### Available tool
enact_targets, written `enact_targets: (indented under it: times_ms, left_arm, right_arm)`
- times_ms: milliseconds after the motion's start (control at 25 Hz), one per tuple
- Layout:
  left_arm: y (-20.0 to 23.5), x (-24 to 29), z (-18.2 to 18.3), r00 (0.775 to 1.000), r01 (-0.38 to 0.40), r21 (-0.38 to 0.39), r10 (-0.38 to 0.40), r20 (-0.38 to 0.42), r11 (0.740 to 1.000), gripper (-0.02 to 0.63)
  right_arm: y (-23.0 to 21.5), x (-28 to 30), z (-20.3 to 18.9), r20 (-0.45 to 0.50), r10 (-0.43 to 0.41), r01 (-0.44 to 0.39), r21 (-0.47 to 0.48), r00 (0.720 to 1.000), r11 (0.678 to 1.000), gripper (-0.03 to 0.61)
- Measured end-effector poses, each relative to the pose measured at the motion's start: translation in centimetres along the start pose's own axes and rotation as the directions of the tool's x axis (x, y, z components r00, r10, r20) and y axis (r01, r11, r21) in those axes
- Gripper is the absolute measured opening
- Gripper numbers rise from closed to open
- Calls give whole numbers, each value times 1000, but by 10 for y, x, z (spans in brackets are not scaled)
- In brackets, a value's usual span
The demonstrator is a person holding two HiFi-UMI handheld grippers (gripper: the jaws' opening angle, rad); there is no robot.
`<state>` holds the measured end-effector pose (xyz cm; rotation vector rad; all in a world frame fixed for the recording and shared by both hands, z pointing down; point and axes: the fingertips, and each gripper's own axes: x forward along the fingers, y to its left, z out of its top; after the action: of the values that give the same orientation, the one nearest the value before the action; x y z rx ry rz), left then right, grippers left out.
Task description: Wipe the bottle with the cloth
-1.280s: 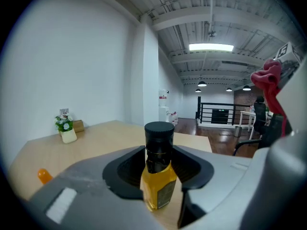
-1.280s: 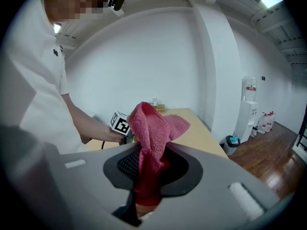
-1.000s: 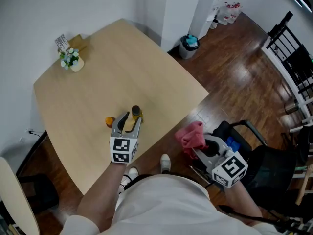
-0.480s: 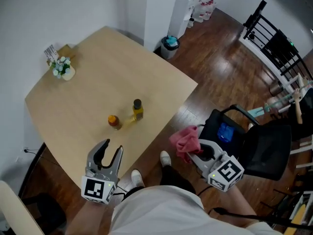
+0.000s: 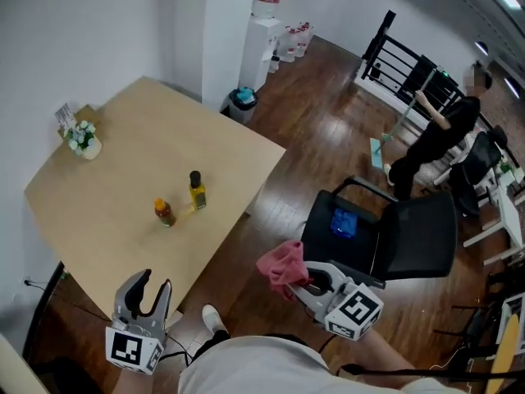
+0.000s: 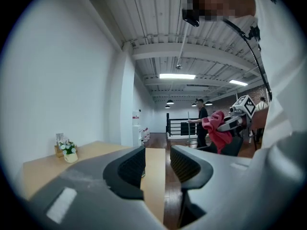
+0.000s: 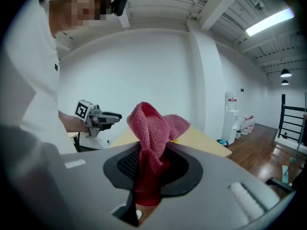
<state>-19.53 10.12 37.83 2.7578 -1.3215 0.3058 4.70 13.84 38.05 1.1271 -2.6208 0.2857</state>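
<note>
A small bottle (image 5: 196, 190) with a dark cap and yellow liquid stands upright on the light wood table (image 5: 107, 171). A shorter orange bottle (image 5: 164, 212) stands to its left. My left gripper (image 5: 156, 284) hangs open and empty off the table's near edge, well short of both bottles. In the left gripper view its jaws (image 6: 157, 162) stand apart with the table edge showing between them. My right gripper (image 5: 302, 279) is over the floor to the right of the table, shut on a pink cloth (image 5: 281, 263). The cloth (image 7: 153, 128) bunches up out of the right gripper (image 7: 151, 164).
A flower pot (image 5: 82, 140) and a card holder sit at the table's far left corner. A black office chair (image 5: 394, 236) stands right of me. A bin (image 5: 242, 101) and a water dispenser (image 5: 262, 35) are beyond the table. A person (image 5: 435, 134) mops by the railing.
The left gripper has drawn back from the bottles, off the table's near edge. I have stepped away from the table; the right gripper still holds the cloth.
</note>
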Motion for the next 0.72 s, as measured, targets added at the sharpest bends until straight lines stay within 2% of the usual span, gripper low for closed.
enact_targets:
  times_ms: [120, 240, 400, 520, 640, 720]
  left_arm:
    - [-33, -24, 5, 1000, -1, 8, 1, 1, 1000, 163]
    - [-79, -50, 6, 1000, -11, -36, 11, 6, 999, 158]
    - [-141, -80, 7, 999, -29, -47, 29, 13, 998, 156]
    - [-182, -106, 3, 999, -43, -77, 43, -12, 996, 156]
    - [-208, -128, -4, 999, -28, -70, 25, -47, 997, 156]
    - [-213, -137, -9, 999, -3, -107, -1, -34, 994, 156]
  right_arm:
    - [16, -34, -4, 50, 20, -18, -26, 999, 999, 86]
    - [28, -81, -21, 86, 37, -36, -11, 996, 999, 86]
    - [45, -139, -46, 117, 49, -48, -7, 992, 999, 86]
    - [60, -173, -60, 132, 80, -81, -4, 988, 997, 86]
    - [76, -200, -69, 129, 94, -95, -3, 987, 995, 86]
    - [86, -215, -72, 128, 73, -73, -3, 989, 997, 86]
